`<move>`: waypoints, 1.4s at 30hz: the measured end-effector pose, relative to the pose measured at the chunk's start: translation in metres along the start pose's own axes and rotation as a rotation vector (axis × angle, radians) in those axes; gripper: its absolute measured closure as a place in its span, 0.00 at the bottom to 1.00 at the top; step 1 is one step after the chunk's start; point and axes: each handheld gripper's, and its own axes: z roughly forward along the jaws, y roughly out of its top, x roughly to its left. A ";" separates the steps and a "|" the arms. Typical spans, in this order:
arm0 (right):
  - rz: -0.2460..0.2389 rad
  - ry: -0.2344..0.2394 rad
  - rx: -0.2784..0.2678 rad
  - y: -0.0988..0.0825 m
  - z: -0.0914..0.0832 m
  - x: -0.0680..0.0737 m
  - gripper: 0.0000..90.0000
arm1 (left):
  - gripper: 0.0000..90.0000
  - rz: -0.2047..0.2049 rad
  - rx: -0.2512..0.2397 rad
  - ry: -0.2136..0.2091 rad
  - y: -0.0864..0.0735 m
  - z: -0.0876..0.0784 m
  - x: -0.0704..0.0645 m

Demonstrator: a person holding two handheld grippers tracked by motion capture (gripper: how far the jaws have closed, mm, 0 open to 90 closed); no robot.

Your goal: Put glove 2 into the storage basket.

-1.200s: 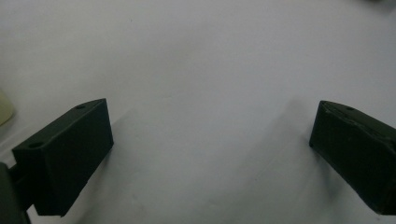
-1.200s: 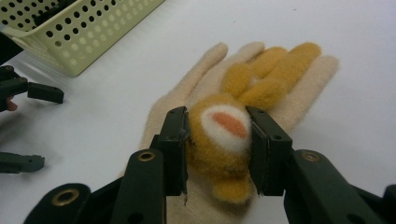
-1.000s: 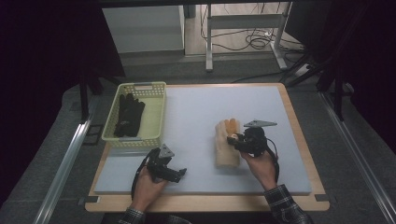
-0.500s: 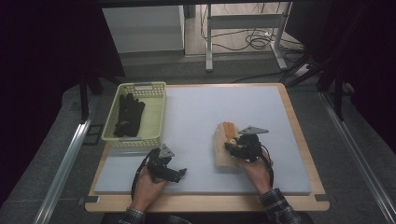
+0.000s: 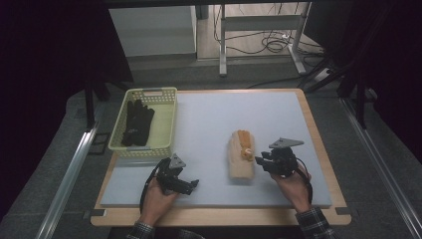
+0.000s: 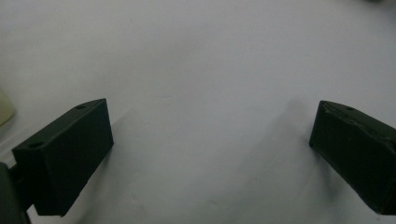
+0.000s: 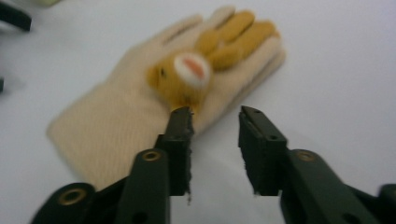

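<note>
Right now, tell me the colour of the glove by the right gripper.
Cream glove with a mustard-yellow animal patch, clearest in the right gripper view.

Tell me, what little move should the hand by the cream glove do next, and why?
Probably slide the right gripper a bit further onto the cream glove. Its jaws have just been closing, yet nothing sits between them; one jaw only meets the glove's edge beside the orange bunny face. A pinch now would likely catch nothing.

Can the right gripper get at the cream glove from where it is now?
Probably yes. The right gripper sits right at the edge of the cream glove, jaws apart with nothing between them and bare mat around.
</note>
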 end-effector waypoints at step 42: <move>-0.147 0.162 0.039 -0.030 0.030 0.031 0.98 | 0.00 -0.001 0.000 -0.001 0.000 0.000 0.000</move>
